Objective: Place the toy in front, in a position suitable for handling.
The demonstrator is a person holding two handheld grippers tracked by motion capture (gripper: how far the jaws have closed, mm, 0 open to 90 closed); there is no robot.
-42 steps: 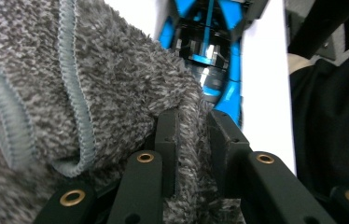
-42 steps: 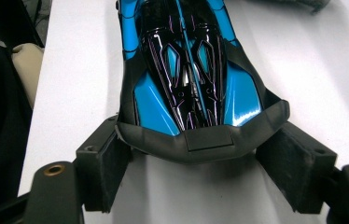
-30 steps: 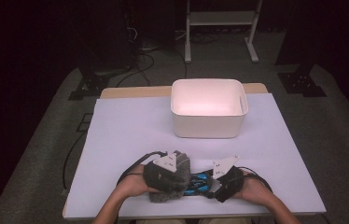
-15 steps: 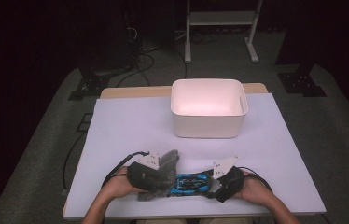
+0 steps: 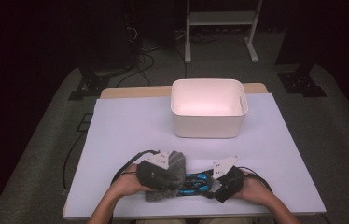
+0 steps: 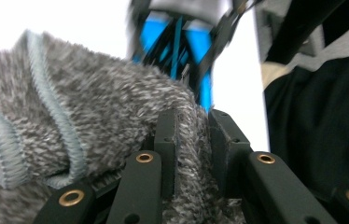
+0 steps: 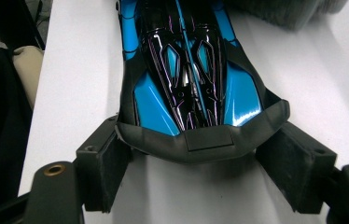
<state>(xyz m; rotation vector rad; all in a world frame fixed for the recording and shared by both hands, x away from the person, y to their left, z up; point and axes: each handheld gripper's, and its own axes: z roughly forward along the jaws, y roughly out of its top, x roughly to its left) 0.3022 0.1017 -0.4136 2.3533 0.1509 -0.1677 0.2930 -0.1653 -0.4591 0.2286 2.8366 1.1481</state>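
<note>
Left gripper (image 5: 161, 170): black body, pale grey three-cornered plate on top, black cable looping off behind it. Its jaws in the left gripper view are matte black bars with flat rectangular pads (image 6: 167, 140) and brass-ringed screw holes along the arms. Right gripper (image 5: 226, 179): same black build, same grey plate, black cable curling out at its side. Its jaws in the right gripper view are blocky black pads (image 7: 105, 165), brass-ringed hole on each arm. Forearms bare, no sleeves visible in the high view.
</note>
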